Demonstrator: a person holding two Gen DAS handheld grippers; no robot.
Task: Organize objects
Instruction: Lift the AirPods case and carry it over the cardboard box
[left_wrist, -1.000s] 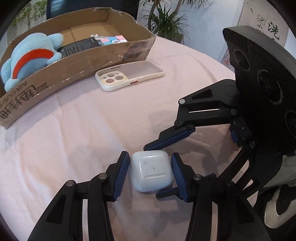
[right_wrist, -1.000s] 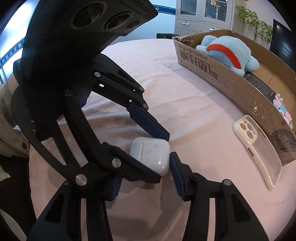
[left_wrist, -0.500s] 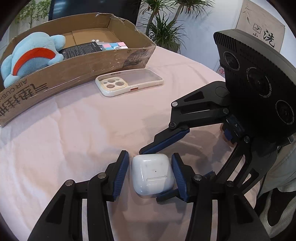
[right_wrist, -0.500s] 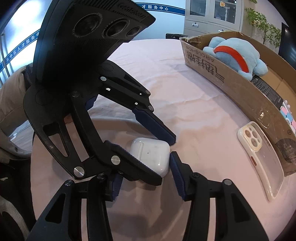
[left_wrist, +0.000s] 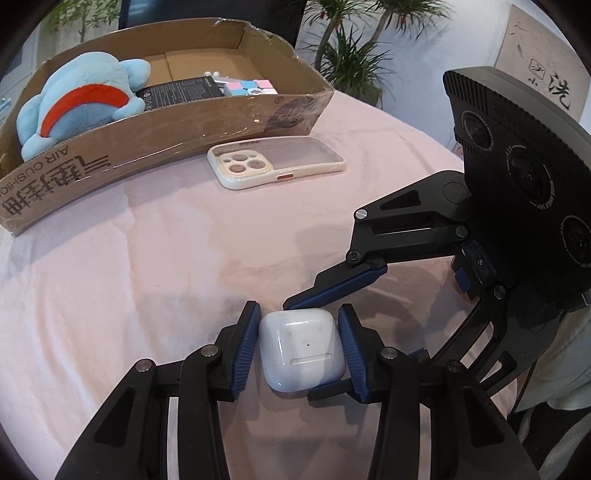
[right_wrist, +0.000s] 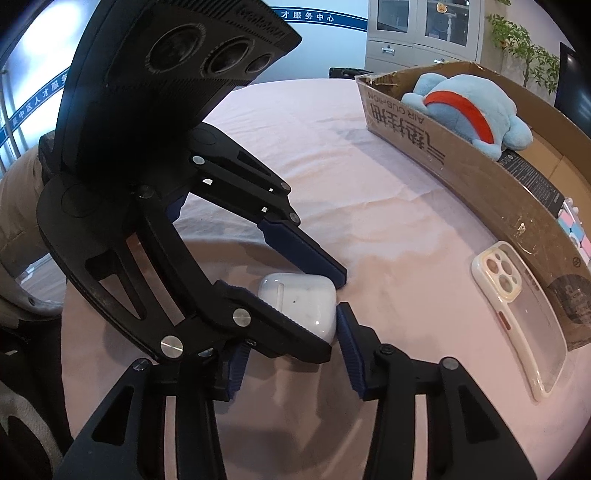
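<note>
Two grippers are meeting around one white earbud case (left_wrist: 301, 349) lying flat on the pink surface (left_wrist: 147, 258), low in the centre of the left wrist view. The left gripper (left_wrist: 299, 347) is bracketing the case's two sides, its blue pads (left_wrist: 243, 350) sitting right at the case's sides; whether they are pressing is hard to tell. The case is nearly square, so no long axis stands out; its lid seam is running side to side across the frame, and the small dot is sitting just above that seam.

In the right wrist view the same case (right_wrist: 299, 302) is lying at lower centre. The right gripper (right_wrist: 291, 350) is spread wide, released, its right pad (right_wrist: 351, 350) just beside the case's near corner and its left pad mostly hidden behind the other gripper's finger.

A clear phone case (left_wrist: 275, 166) is resting upper centre in the left wrist view, long axis left to right, camera cutouts toward the left. Behind it a cardboard box (left_wrist: 110, 147) is holding a blue plush toy (left_wrist: 81, 103), a black box (left_wrist: 177, 92) and pastel cubes (left_wrist: 251, 85)
</note>
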